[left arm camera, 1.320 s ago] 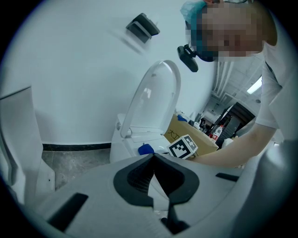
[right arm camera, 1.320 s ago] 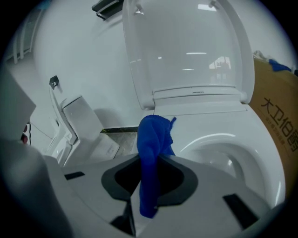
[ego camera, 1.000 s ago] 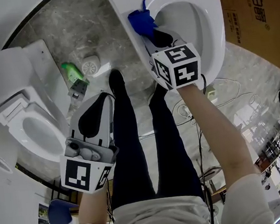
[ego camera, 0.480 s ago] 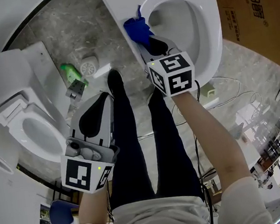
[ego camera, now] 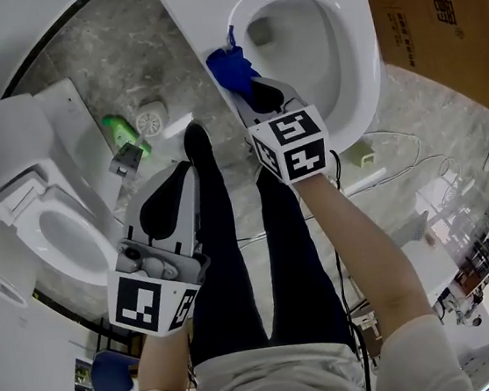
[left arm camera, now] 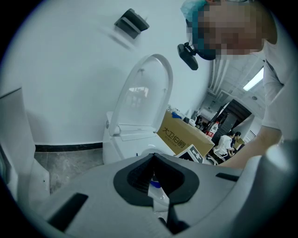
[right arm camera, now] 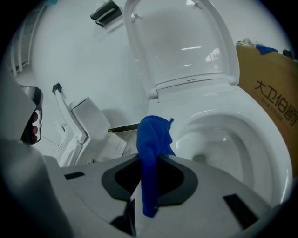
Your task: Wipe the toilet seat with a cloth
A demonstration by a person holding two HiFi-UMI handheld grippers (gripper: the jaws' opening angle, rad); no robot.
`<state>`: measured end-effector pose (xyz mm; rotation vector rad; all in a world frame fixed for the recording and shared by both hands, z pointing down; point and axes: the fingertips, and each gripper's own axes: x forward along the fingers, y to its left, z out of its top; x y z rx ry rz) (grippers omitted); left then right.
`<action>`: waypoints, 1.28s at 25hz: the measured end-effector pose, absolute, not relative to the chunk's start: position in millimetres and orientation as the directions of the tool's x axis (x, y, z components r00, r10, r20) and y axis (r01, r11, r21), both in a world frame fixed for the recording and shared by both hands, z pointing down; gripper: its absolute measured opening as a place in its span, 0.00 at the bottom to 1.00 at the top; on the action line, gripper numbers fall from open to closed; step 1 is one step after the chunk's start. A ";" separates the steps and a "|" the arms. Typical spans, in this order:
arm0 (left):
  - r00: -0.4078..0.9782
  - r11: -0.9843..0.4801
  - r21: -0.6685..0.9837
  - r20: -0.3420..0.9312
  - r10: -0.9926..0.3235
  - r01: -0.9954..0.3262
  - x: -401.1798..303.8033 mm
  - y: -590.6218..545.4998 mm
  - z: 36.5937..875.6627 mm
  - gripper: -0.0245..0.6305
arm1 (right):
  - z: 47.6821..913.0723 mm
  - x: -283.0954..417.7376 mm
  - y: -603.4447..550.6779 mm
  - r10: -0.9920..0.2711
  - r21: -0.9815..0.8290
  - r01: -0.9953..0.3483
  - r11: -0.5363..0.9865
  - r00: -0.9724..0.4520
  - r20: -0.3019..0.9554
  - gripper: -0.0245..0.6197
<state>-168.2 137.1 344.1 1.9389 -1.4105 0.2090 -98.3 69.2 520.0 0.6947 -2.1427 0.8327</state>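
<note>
The left gripper (ego camera: pixel 187 172), smooth grey plastic with black pads, has its jaws pressed together on nothing, while the right gripper (ego camera: pixel 246 89) pinches a crumpled, soft deep-blue cloth (ego camera: pixel 228 66) at the left rim of the glossy white oval toilet seat (ego camera: pixel 367 51).

Grey marbled floor (ego camera: pixel 75 43), white wall (left arm camera: pixel 70 69), cardboard box (ego camera: pixel 435 16), perhaps shelves (ego camera: pixel 485 249) beyond.
</note>
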 end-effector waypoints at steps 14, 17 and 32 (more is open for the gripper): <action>0.423 -0.186 0.451 0.511 -0.749 -0.873 -137.4 119.8 338.0 0.04 | 519.8 -73.2 100.7 -0.163 -0.382 -0.673 0.633 -0.598 0.785 0.15; 0.432 -0.198 0.448 0.511 -0.744 -0.872 -130.7 116.3 337.2 0.04 | 519.6 -67.8 106.2 -0.152 -0.389 -0.672 0.630 -0.598 0.787 0.15; 0.461 -0.237 0.441 0.516 -0.722 -0.866 -103.2 114.6 336.8 0.04 | 519.0 -37.4 137.8 -0.131 -0.410 -0.677 0.611 -0.597 0.791 0.15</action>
